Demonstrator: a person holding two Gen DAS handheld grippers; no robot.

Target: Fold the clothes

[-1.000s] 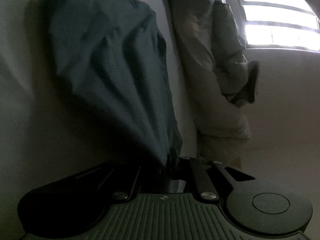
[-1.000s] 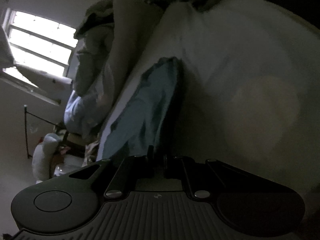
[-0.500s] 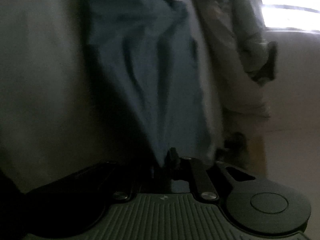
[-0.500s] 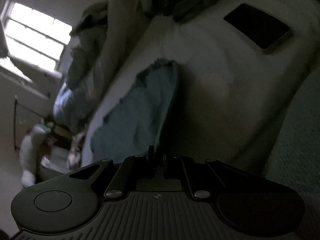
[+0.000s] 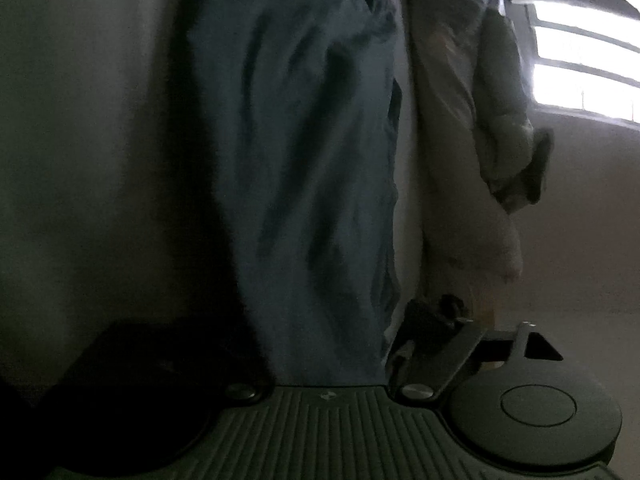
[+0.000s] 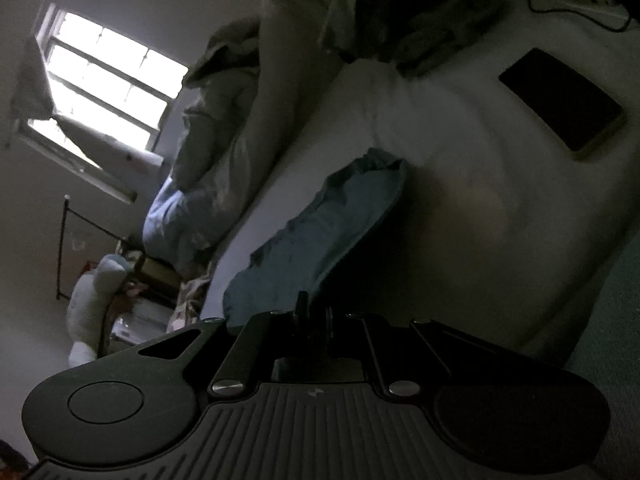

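Lying rumpled on the bed [image 6: 460, 168], the blue garment [image 5: 304, 168] is barely folded: the left gripper [image 5: 332, 344] has just spread wide, releasing it, while the right gripper [image 6: 314, 312] pinches its edge.

Left tool [image 5: 332, 344]: black, ribbed grey-green base plate, two silver screws, angled link bars, round disc housing on right. Right tool [image 6: 314, 312]: same build mirrored, disc on left, small logo centred on ribs.
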